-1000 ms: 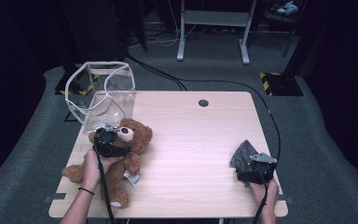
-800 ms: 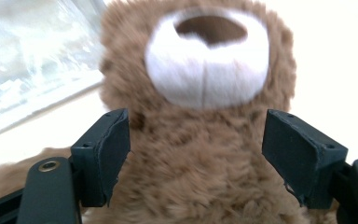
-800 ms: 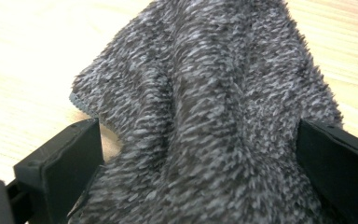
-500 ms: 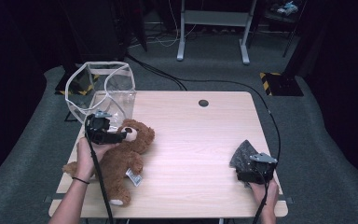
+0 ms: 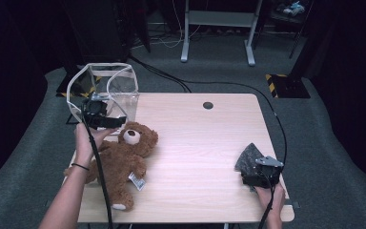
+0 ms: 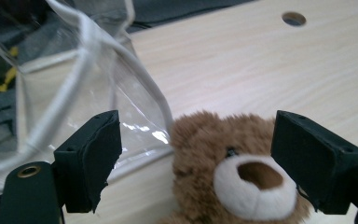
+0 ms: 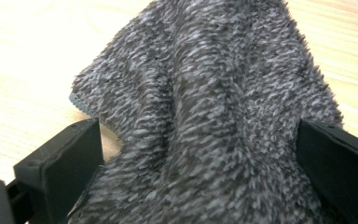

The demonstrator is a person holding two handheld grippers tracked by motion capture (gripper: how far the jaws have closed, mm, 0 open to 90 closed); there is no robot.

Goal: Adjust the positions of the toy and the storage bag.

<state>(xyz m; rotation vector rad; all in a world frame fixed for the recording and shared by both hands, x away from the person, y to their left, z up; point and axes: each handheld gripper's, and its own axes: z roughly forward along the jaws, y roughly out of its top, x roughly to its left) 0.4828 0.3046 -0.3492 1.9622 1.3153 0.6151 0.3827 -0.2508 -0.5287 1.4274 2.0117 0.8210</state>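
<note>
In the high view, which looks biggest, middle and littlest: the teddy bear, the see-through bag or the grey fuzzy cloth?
1. Teddy bear: biggest.
2. See-through bag: middle, though it stands farther from the camera, so this is less sure.
3. Grey fuzzy cloth: littlest, partly under the right gripper.

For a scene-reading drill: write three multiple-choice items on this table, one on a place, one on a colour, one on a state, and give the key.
1. Where does the teddy bear lie?
A. at the table's left side, next to the clear bag
B. by the round hole in the table top
C. inside the clear bag

2. What colour is the fuzzy cloth?
A. red
B. grey
C. white

3. How do the left gripper's jaws stand?
A. clamped on the bear's ear
B. shut on the bag's rim
C. open, with nothing pressed between them

Key: 1 A, the high view shows the bear beside the bag at the left; 2 B, the right gripper view shows mottled grey pile; 3 C, the left gripper view shows wide jaws clear of the bear's head.
</note>
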